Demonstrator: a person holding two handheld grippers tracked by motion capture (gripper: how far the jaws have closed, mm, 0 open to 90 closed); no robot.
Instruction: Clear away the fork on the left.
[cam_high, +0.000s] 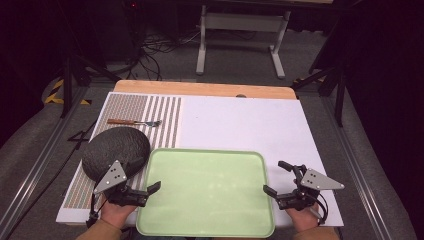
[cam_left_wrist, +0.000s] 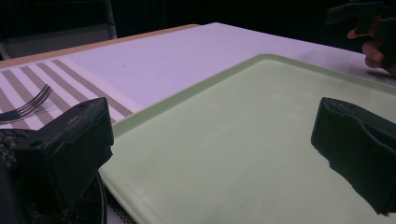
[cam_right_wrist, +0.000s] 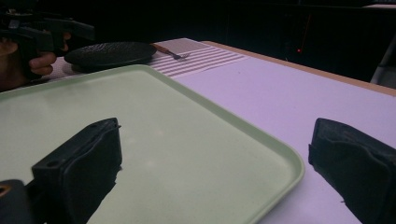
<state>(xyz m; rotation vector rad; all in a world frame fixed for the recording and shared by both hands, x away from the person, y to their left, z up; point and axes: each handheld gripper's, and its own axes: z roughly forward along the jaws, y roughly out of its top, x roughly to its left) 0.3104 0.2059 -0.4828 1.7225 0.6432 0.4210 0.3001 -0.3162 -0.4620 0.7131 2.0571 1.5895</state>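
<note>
From above, my left gripper (cam_high: 141, 182) sits at the left edge of the flat pale green plastic tray (cam_high: 206, 190), jaws spread wide with nothing between them. My right gripper (cam_high: 278, 178) waits at the tray's right edge, jaws equally apart and empty. A dark round textured plate (cam_high: 115, 150) rests on the striped placemat (cam_high: 150, 117) just left of the tray, and a wooden-handled metal fork (cam_high: 133, 122) lies beyond it. The white table cover (cam_high: 240, 122) runs under everything.

Along my left gripper's jaws, one stands over the dark plate, the other over the tray; the fork's tines show at far left.

Along my right gripper's jaws, one hangs above the tray, the other above the white cover, straddling the rim.
</note>
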